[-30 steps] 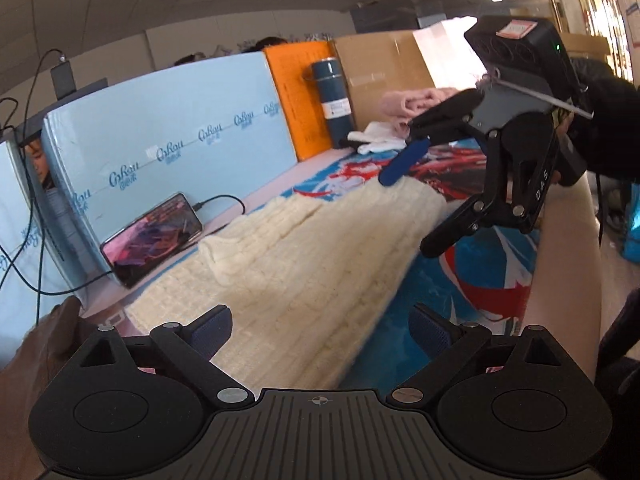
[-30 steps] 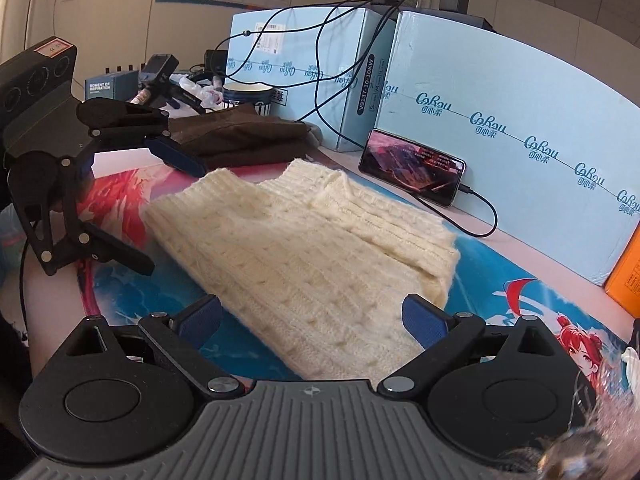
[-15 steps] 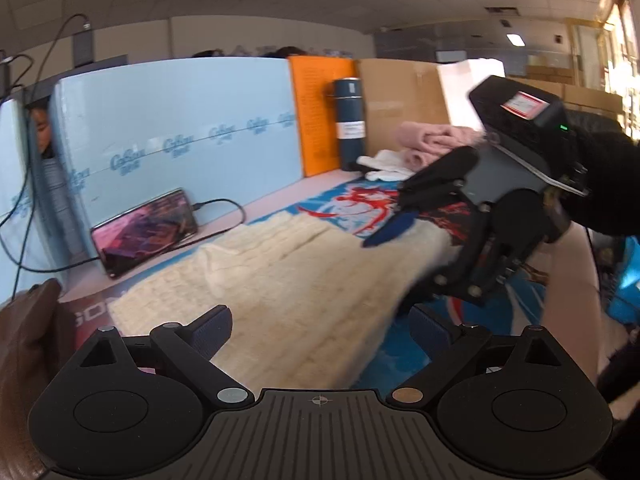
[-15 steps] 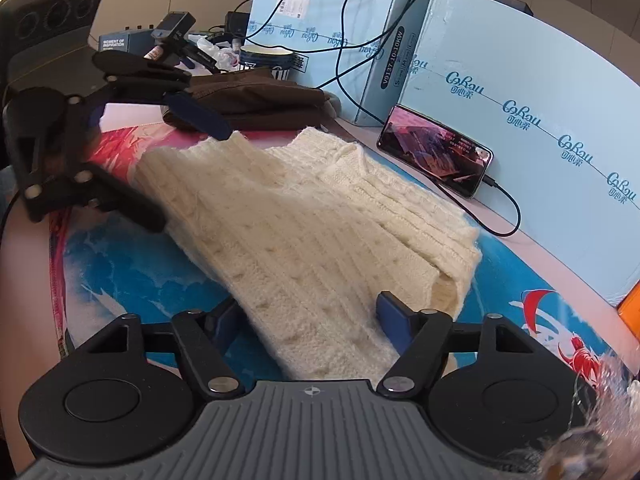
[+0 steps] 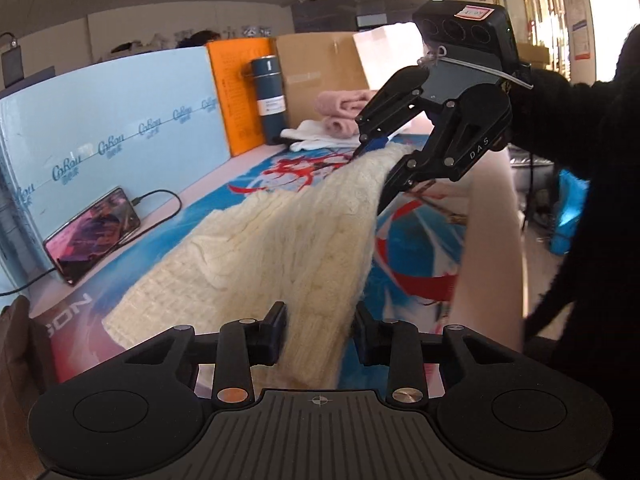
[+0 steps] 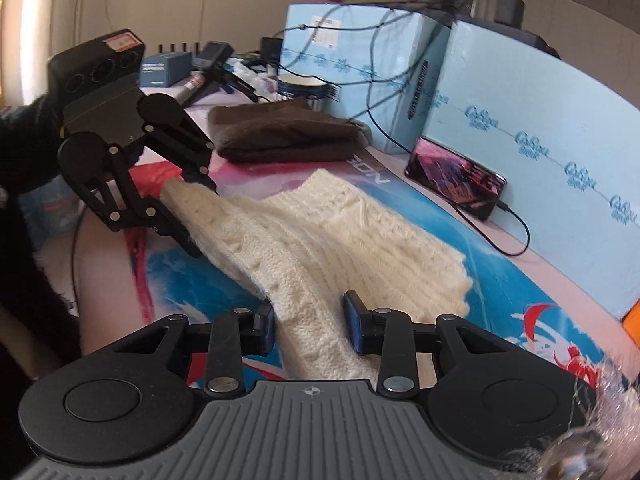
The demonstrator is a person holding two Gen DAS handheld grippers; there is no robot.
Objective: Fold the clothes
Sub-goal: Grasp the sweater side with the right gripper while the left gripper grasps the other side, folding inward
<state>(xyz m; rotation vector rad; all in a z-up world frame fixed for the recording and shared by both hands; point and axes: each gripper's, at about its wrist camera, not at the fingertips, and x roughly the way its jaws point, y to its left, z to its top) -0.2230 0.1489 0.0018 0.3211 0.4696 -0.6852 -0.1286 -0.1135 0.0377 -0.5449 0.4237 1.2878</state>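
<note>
A cream cable-knit sweater lies on a colourful printed mat, its near edge lifted. My left gripper is shut on one end of that edge. My right gripper is shut on the other end of the sweater. The right gripper shows across in the left wrist view, pinching the knit. The left gripper shows in the right wrist view, also pinching it. The lifted edge hangs stretched between the two grippers.
A folded brown garment lies at the mat's far end. A phone on a cable leans against light-blue foam boards. Pink and white folded clothes, a dark flask and cardboard boxes stand behind.
Both grippers have closed from open onto the sweater's near edge, one at each end, and raised it off the mat.
</note>
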